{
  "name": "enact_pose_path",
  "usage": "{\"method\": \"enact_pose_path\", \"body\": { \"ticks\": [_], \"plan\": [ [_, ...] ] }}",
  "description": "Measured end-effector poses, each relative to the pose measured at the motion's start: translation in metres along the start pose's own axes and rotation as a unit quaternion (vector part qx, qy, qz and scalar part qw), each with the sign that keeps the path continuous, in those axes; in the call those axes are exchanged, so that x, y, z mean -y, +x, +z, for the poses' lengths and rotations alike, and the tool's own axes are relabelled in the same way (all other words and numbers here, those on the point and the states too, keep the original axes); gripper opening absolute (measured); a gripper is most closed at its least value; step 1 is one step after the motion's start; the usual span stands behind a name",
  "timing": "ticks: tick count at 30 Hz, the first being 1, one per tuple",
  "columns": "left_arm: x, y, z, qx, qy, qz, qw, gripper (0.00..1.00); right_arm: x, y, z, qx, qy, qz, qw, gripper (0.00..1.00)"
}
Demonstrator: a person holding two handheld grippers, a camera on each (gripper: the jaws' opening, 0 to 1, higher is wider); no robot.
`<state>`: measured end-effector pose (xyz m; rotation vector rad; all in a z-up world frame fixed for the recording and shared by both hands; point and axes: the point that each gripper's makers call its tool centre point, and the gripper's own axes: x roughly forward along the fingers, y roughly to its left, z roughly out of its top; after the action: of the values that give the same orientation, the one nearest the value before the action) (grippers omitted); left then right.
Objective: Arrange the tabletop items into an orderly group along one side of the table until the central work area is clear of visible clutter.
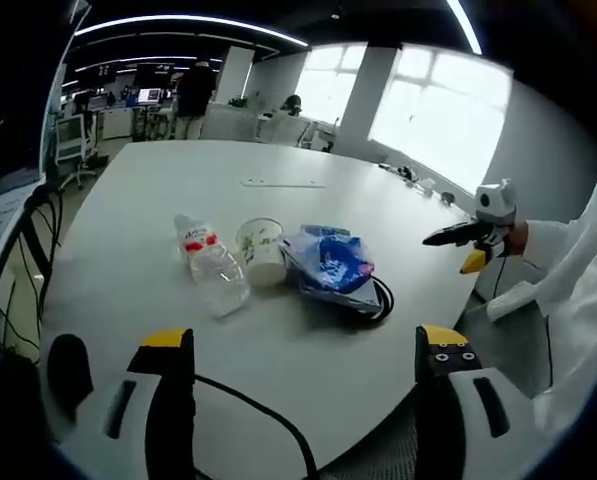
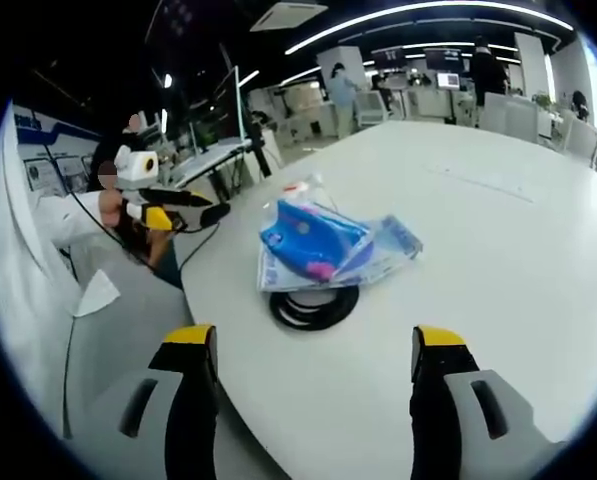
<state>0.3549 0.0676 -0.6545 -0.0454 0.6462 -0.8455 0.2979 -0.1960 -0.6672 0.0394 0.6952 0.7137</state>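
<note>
Near the table (image 1: pixel 308 370) edge: bottle (image 1: pixel 210 265), cup (image 1: pixel 262 252), blue bag (image 1: pixel 328 262) on a black cable coil (image 2: pixel 313 306), clustered | both our grippers (image 1: pixel 303 385) (image 2: pixel 313 385) spread, empty, back from the bag, likely choosing a first pick.

Both views bright overall, evenly lit. Daylight enters through large windows (image 1: pixel 443 110) at upper right of the left gripper view; panes blown out to white, no detail beyond. Ceiling light strips (image 1: pixel 188 22) curve across the top of both views, bent by fisheye distortion. White table (image 1: pixel 278 170) shows a soft sheen, mild glare toward the window side. Shadows under the bottle (image 1: pixel 210 264), cup (image 1: pixel 262 251) and plastic bag (image 2: pixel 328 245) are faint and short. Centre fairly sharp; edges stretched and smeared, distant office background soft. Jaws at the bottom slightly blurred.
</note>
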Motion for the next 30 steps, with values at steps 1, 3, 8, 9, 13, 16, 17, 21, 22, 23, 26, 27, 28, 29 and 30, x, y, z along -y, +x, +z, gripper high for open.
{"method": "enact_pose_path", "body": {
  "ticks": [1,3,8,9,13,16,17,21,22,23,26,27,28,29,30],
  "plan": [
    [0.000,0.001,0.000,0.000,0.000,-0.001,1.0000,0.94,0.000,0.001,0.001,0.000,-0.001,0.000,1.0000,0.78],
    [0.001,0.004,0.002,0.001,-0.001,-0.003,1.0000,0.93,0.001,0.003,0.003,0.000,-0.001,0.002,1.0000,0.78],
    [0.001,0.010,0.009,0.005,0.000,-0.005,1.0000,0.93,0.003,0.008,0.007,0.000,-0.003,0.006,1.0000,0.78],
    [0.001,0.012,0.010,0.005,0.000,-0.007,1.0000,0.93,0.003,0.009,0.008,-0.001,-0.003,0.006,1.0000,0.78],
    [0.000,0.018,0.015,0.005,0.003,-0.010,0.9999,0.92,0.006,0.014,0.012,-0.001,-0.005,0.007,1.0000,0.78],
    [0.000,0.022,0.020,0.006,0.004,-0.013,0.9999,0.92,0.008,0.017,0.016,-0.001,-0.007,0.007,0.9999,0.77],
    [-0.001,0.024,0.021,0.007,0.005,-0.013,0.9999,0.91,0.009,0.019,0.018,-0.001,-0.008,0.007,0.9999,0.77],
    [-0.001,0.029,0.028,0.009,0.007,-0.017,0.9998,0.91,0.012,0.026,0.023,-0.001,-0.011,0.008,0.9999,0.75],
    [0.000,0.031,0.030,0.010,0.009,-0.018,0.9997,0.90,0.012,0.027,0.025,-0.001,-0.012,0.008,0.9999,0.75],
    [0.000,0.033,0.032,0.010,0.011,-0.019,0.9997,0.90,0.011,0.030,0.027,0.000,-0.012,0.010,0.9999,0.75],
    [0.003,0.039,0.036,0.012,0.012,-0.025,0.9995,0.90,0.011,0.035,0.031,0.000,-0.016,0.013,0.9998,0.74],
    [0.004,0.041,0.037,0.010,0.015,-0.027,0.9995,0.89,0.011,0.036,0.033,0.000,-0.017,0.014,0.9998,0.74],
    [0.005,0.043,0.038,0.009,0.018,-0.028,0.9994,0.89,0.011,0.039,0.035,0.000,-0.018,0.014,0.9997,0.74],
    [0.006,0.044,0.040,0.010,0.019,-0.030,0.9993,0.89,0.011,0.040,0.037,0.000,-0.019,0.014,0.9997,0.74],
    [0.007,0.047,0.042,0.010,0.020,-0.032,0.9992,0.89,0.012,0.043,0.039,0.000,-0.020,0.015,0.9997,0.74]
  ]
}}
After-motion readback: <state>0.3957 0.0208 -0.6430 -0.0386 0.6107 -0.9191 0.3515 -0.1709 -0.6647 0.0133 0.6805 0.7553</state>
